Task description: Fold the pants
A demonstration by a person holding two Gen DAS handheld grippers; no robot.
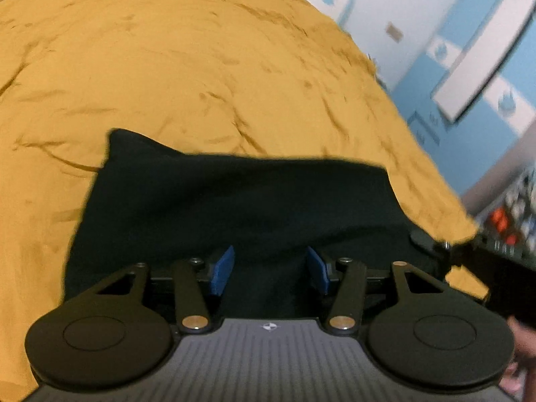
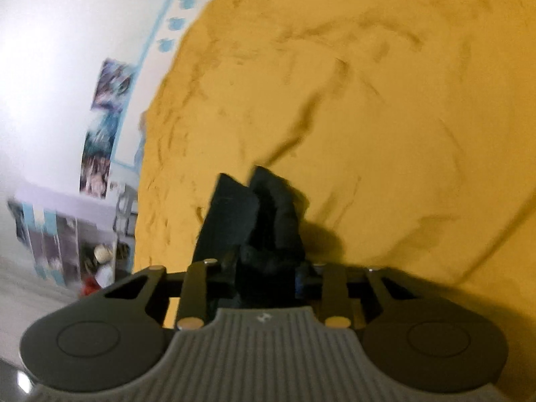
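Black pants (image 1: pixel 234 201) lie spread on a mustard-yellow bed sheet (image 1: pixel 167 67). My left gripper (image 1: pixel 269 268) is open just above the near part of the pants, its blue pads (image 1: pixel 222 269) apart with black cloth between and below them. My right gripper (image 2: pixel 264 274) is shut on a bunched fold of the black pants (image 2: pixel 264 207), which stands up in front of it over the yellow sheet (image 2: pixel 385 117). The right pads are hidden by the cloth. Part of the other gripper (image 1: pixel 432 244) shows at the pants' right edge in the left wrist view.
The bed's right edge runs near a white and blue wall with a cupboard (image 1: pixel 485 53). In the right wrist view the bed's left edge meets a wall with posters (image 2: pixel 107 124) and a cluttered shelf (image 2: pixel 67 234). Both views are motion-blurred.
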